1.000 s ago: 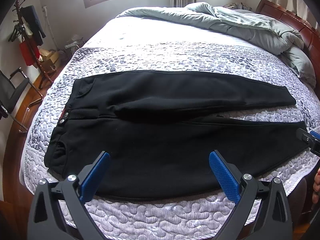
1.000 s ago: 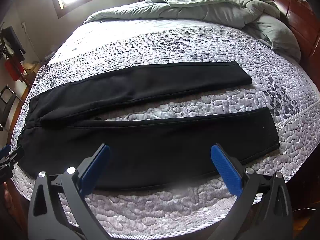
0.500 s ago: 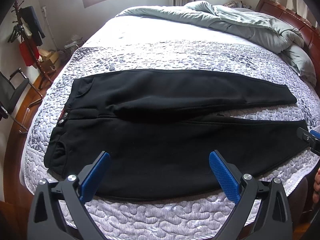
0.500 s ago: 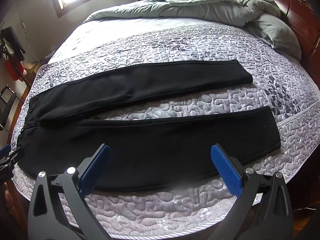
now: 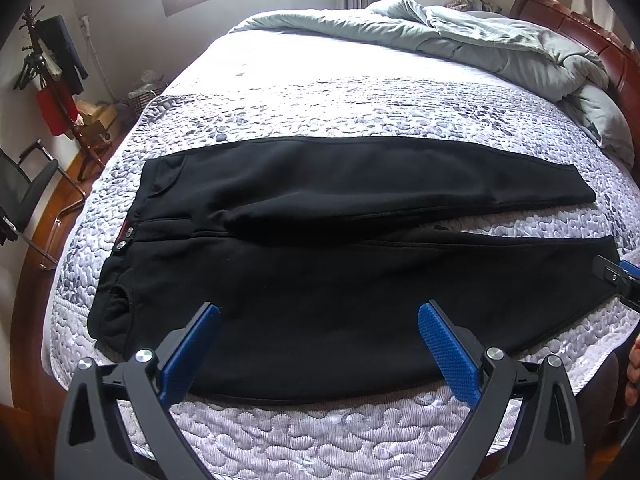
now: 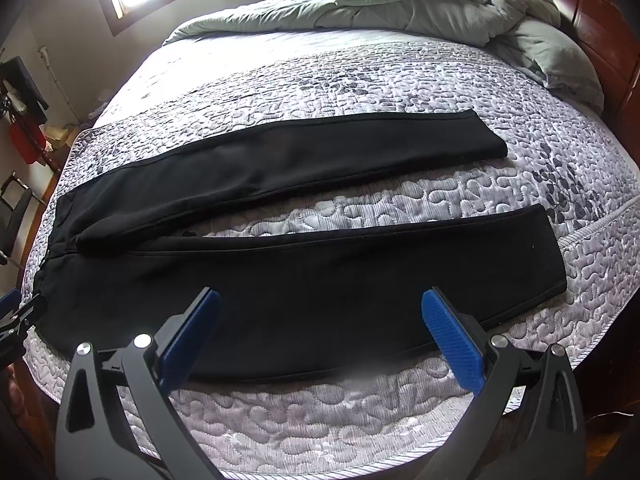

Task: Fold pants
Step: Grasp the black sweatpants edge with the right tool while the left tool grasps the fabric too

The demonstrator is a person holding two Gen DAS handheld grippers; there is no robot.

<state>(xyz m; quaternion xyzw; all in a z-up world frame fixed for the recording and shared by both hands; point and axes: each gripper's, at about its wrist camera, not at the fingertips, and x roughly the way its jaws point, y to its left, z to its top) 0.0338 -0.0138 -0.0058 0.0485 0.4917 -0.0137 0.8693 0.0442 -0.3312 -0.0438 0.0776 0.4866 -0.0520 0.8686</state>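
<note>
From my left claw [image 5: 320,334] I see both blue pads spread wide, gripping nothing, hanging over the near edge of the bed [image 5: 320,436]. The black pants [image 5: 320,280] lie flat across the grey pebble-patterned quilt, waistband to the left with two snap buttons [image 5: 126,239] showing, legs running right and parting slightly toward the hems. A rumpled grey-green duvet [image 5: 480,44] is heaped at the far side against the wooden headboard [image 5: 592,52]. At the right edge the tip of my right claw [image 5: 620,280] pokes in just beside the nearer leg's hem.
</note>
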